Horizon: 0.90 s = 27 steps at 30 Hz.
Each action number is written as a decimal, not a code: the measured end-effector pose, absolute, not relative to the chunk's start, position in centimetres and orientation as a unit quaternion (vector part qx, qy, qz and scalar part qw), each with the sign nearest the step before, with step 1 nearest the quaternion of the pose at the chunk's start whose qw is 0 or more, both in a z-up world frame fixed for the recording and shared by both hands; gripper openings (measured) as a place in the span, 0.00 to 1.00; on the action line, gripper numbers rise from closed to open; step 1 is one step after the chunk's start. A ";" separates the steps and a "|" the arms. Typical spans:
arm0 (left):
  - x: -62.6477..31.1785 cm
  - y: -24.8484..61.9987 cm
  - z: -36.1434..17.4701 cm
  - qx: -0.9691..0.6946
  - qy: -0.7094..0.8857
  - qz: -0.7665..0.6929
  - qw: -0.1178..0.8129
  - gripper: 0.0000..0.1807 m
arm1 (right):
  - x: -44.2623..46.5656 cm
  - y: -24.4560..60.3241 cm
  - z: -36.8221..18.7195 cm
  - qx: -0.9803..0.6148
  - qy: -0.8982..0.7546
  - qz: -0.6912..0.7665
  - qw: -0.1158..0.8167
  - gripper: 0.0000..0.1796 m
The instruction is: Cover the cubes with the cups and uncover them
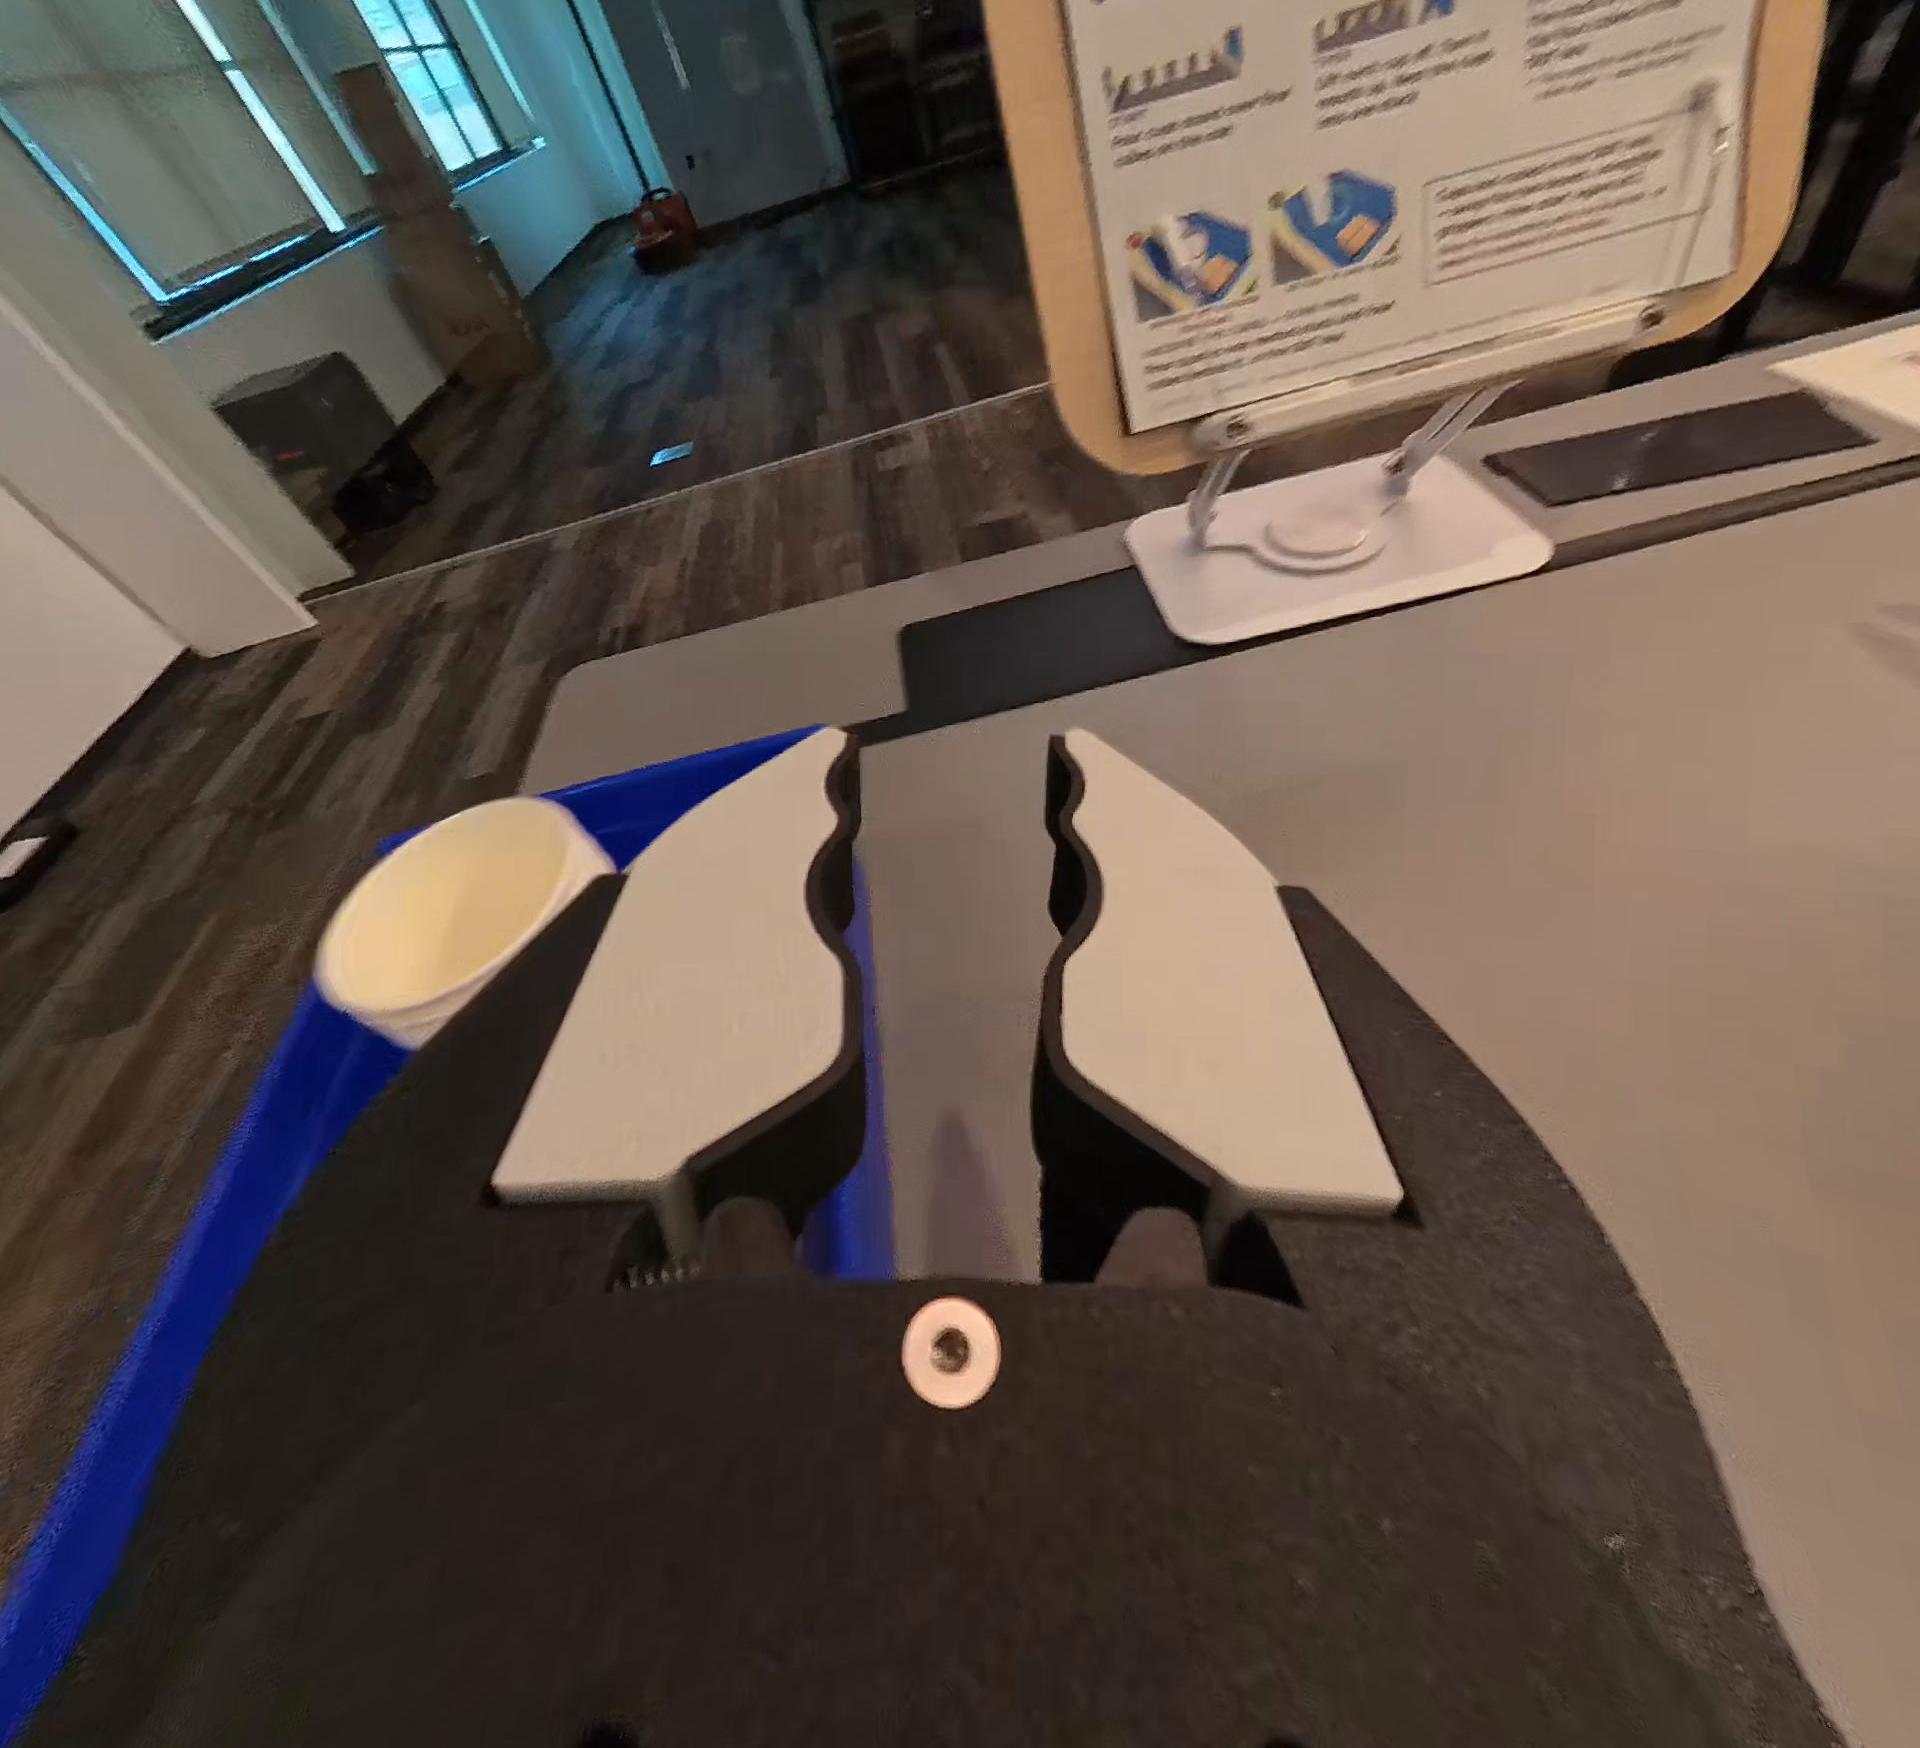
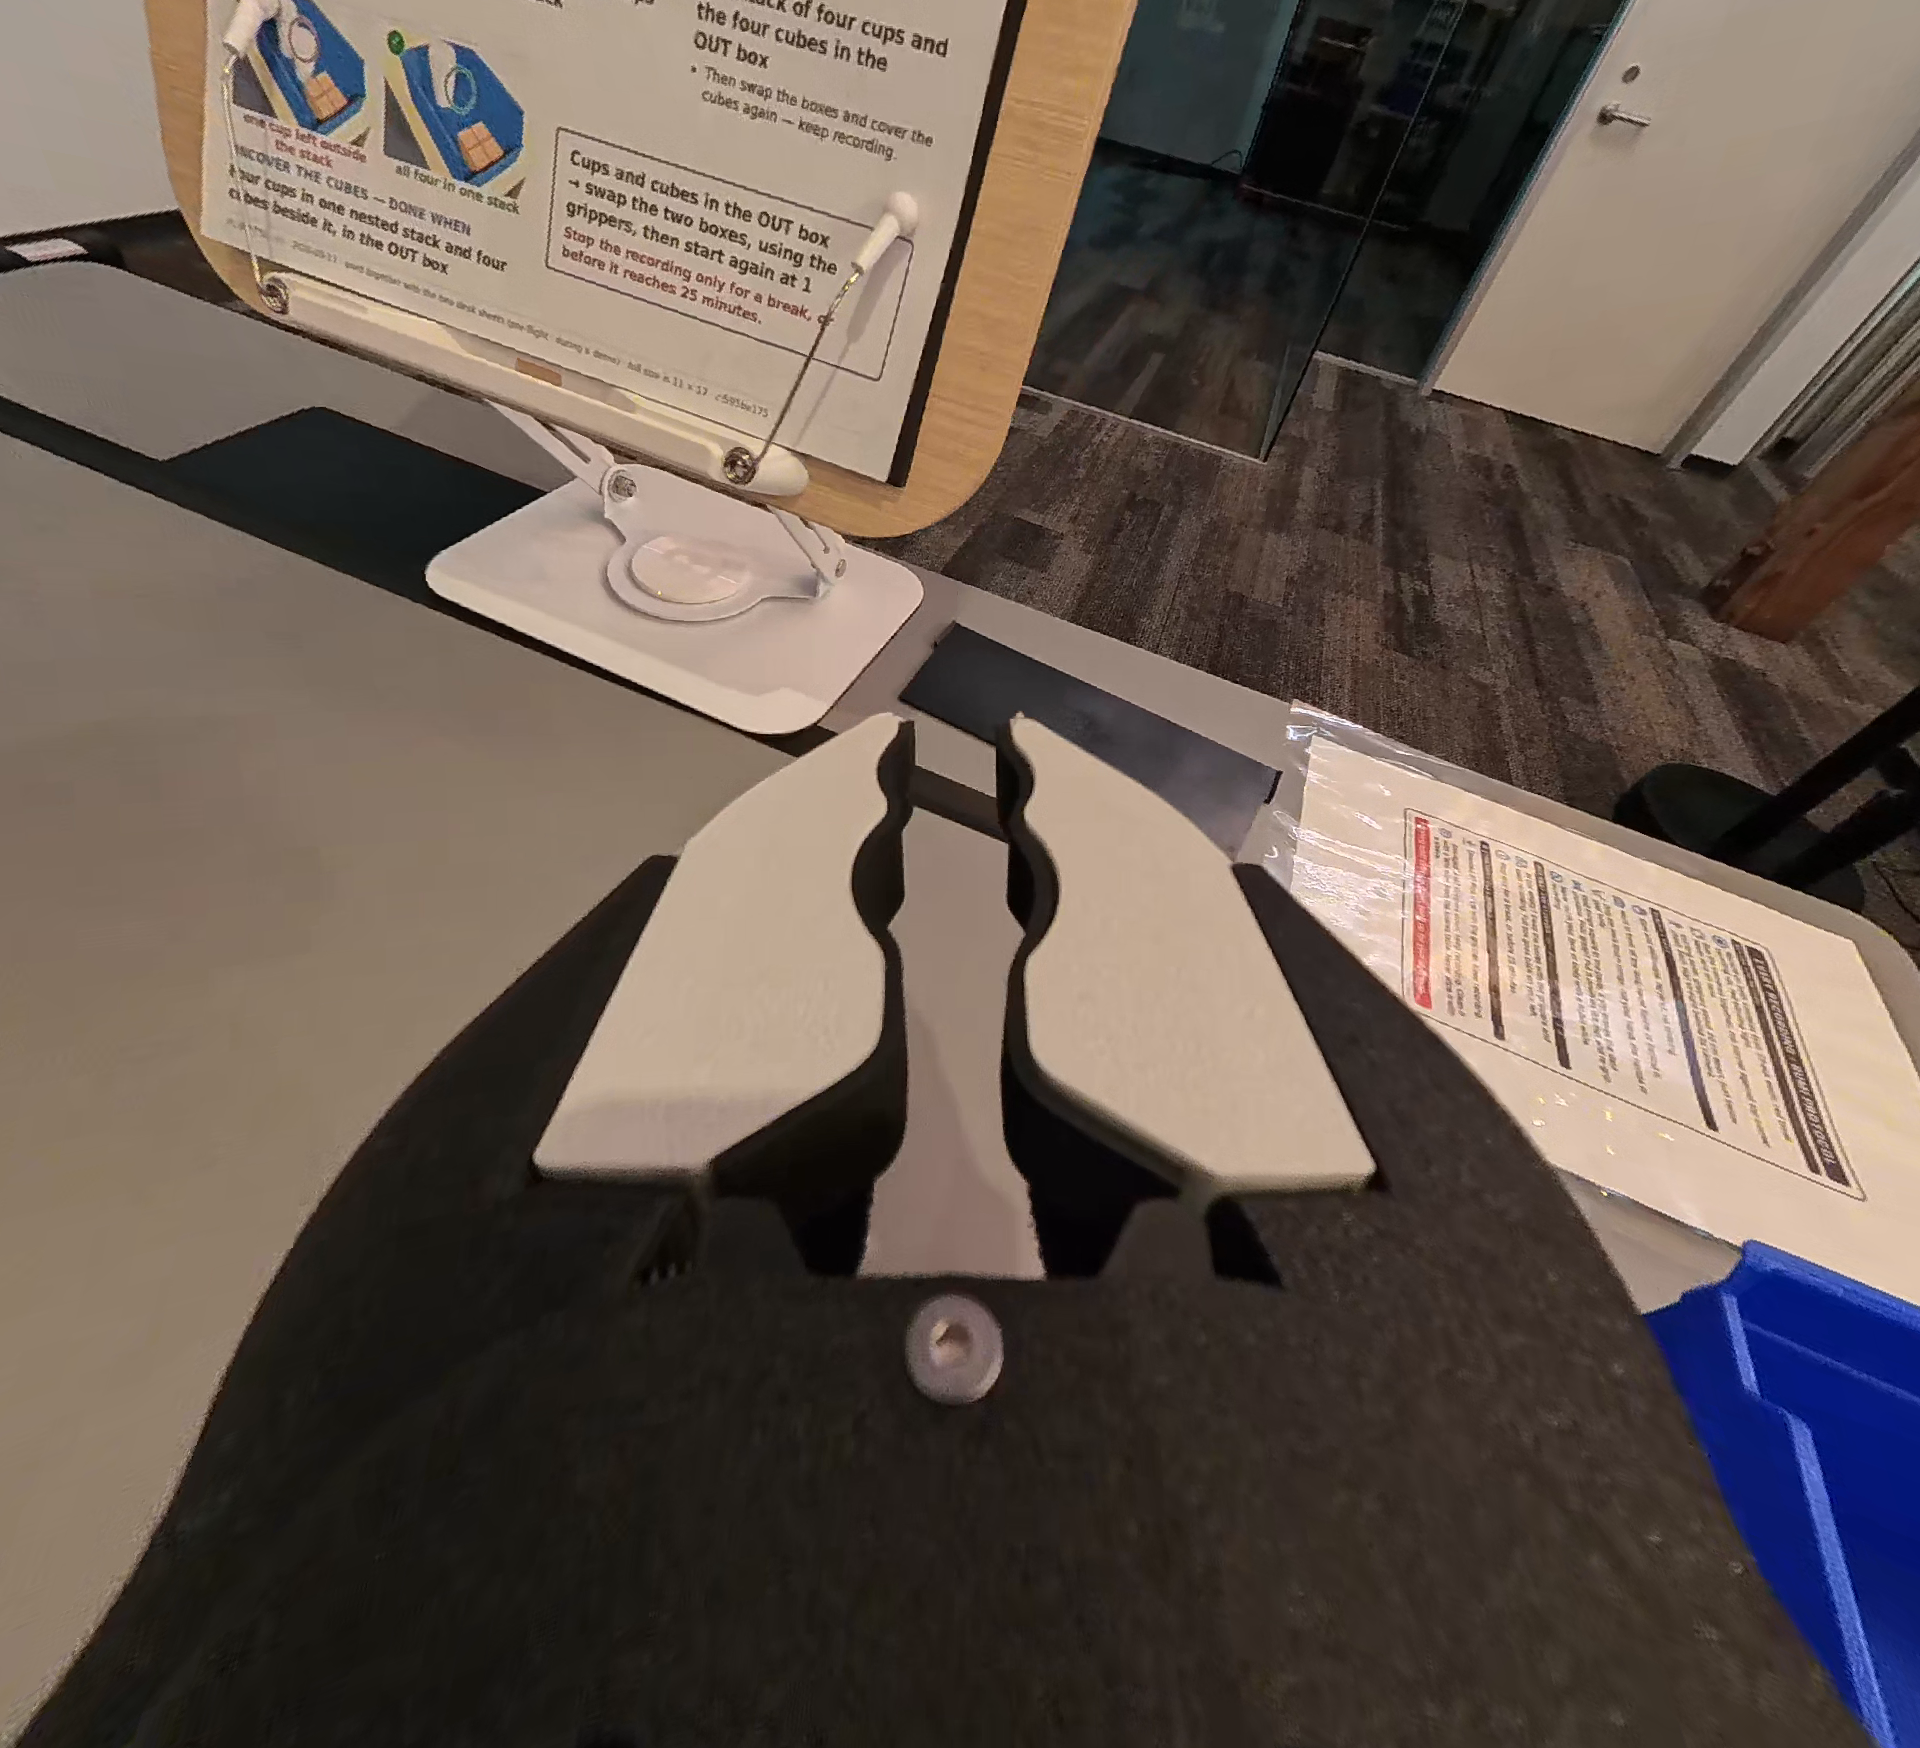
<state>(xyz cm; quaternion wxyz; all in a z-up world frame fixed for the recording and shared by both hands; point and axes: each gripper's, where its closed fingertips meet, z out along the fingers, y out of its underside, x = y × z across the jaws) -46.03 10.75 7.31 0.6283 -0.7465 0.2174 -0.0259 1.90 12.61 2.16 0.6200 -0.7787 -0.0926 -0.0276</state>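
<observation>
In the left wrist view our left tongs (image 1: 951, 763) stand parted with a clear gap and grip nothing, above the grey surface (image 1: 1507, 867). At the frame's left, one stack of white cups (image 1: 447, 914) sits mouth up in one blue bin (image 1: 312, 1127); how many cups are nested we cannot tell, and we see no cubes. In the right wrist view our right tongs (image 2: 956, 742) are narrowly parted, empty. One sheet stand (image 2: 675, 597) sits upper centre, one printed sheet in plastic (image 2: 1558, 992) at right, one blue bin (image 2: 1808, 1449) lower right.
</observation>
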 end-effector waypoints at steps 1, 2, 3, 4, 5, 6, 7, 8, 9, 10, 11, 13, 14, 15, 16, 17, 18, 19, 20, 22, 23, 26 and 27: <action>-47.3 10.4 7.5 -0.749 0.212 -0.012 0.627 0.18 | 1.8 12.6 2.2 -0.779 -0.094 -0.024 0.620 0.08; -48.6 10.1 7.8 -0.752 0.207 0.000 0.626 0.19 | 1.7 12.6 2.2 -0.779 -0.094 -0.020 0.619 0.08; -49.7 9.8 8.0 -0.754 0.203 0.010 0.624 0.19 | 1.6 12.6 2.1 -0.780 -0.095 -0.017 0.618 0.08; -50.6 9.5 8.1 -0.758 0.199 0.018 0.621 0.19 | 1.5 12.6 2.1 -0.781 -0.097 -0.015 0.616 0.08; -51.5 9.2 8.3 -0.760 0.195 0.023 0.619 0.19 | 1.4 12.6 2.0 -0.783 -0.099 -0.014 0.614 0.08; -52.2 8.9 8.5 -0.763 0.191 0.028 0.617 0.19 | 1.4 12.6 1.8 -0.785 -0.101 -0.014 0.611 0.08; -52.9 8.5 8.6 -0.765 0.189 0.031 0.615 0.19 | 1.4 12.7 1.7 -0.787 -0.102 -0.015 0.608 0.08; -53.5 8.2 8.7 -0.767 0.188 0.034 0.612 0.19 | 1.3 12.7 1.6 -0.788 -0.104 -0.014 0.606 0.08; -54.2 7.9 8.8 -0.770 0.187 0.038 0.609 0.18 | 1.2 12.6 1.6 -0.790 -0.107 -0.013 0.604 0.08; -54.8 7.6 8.9 -0.773 0.187 0.042 0.604 0.18 | 1.0 12.6 1.5 -0.791 -0.111 -0.012 0.601 0.08; -55.5 7.4 8.8 -0.778 0.187 0.046 0.597 0.18 | 0.9 12.6 1.5 -0.793 -0.115 -0.012 0.599 0.08; -56.5 7.1 7.7 -0.800 0.193 0.040 0.566 0.17 | 0.7 12.6 1.4 -0.794 -0.120 -0.012 0.596 0.08; -56.8 6.8 6.7 -0.819 0.198 0.024 0.538 0.17 | 0.6 12.6 1.4 -0.794 -0.123 -0.010 0.595 0.08; -56.9 6.5 5.7 -0.834 0.200 0.001 0.514 0.17 | 0.5 12.6 1.4 -0.794 -0.124 -0.008 0.595 0.08; -57.0 6.2 4.9 -0.845 0.198 -0.023 0.496 0.17 | 0.4 12.6 1.2 -0.795 -0.125 -0.004 0.594 0.08; -57.3 6.1 4.1 -0.853 0.195 -0.036 0.482 0.17 | 0.3 12.7 1.1 -0.797 -0.126 0.001 0.591 0.09; -57.9 6.1 3.3 -0.861 0.193 -0.033 0.470 0.18 | 0.2 12.7 0.9 -0.799 -0.127 0.003 0.588 0.09; -58.9 6.3 2.4 -0.868 0.193 -0.017 0.458 0.18 | 0.2 12.8 0.7 -0.801 -0.128 0.003 0.585 0.09; -60.0 6.5 1.5 -0.875 0.192 0.005 0.444 0.20 | 0.2 12.8 0.6 -0.802 -0.130 0.004 0.583 0.09; -62.1 7.1 -0.2 -0.889 0.182 0.048 0.418 0.22 | 0.2 12.8 0.3 -0.805 -0.133 0.007 0.579 0.10; -62.8 7.4 -1.1 -0.894 0.176 0.057 0.408 0.23 | 0.2 12.9 0.2 -0.806 -0.133 0.008 0.577 0.10; -63.7 8.1 -3.3 -0.909 0.161 0.045 0.383 0.22 | 0.3 12.9 0.0 -0.807 -0.132 0.014 0.575 0.10; -63.9 8.2 -4.0 -0.914 0.154 0.040 0.374 0.22 | 0.4 12.8 0.0 -0.808 -0.131 0.014 0.575 0.10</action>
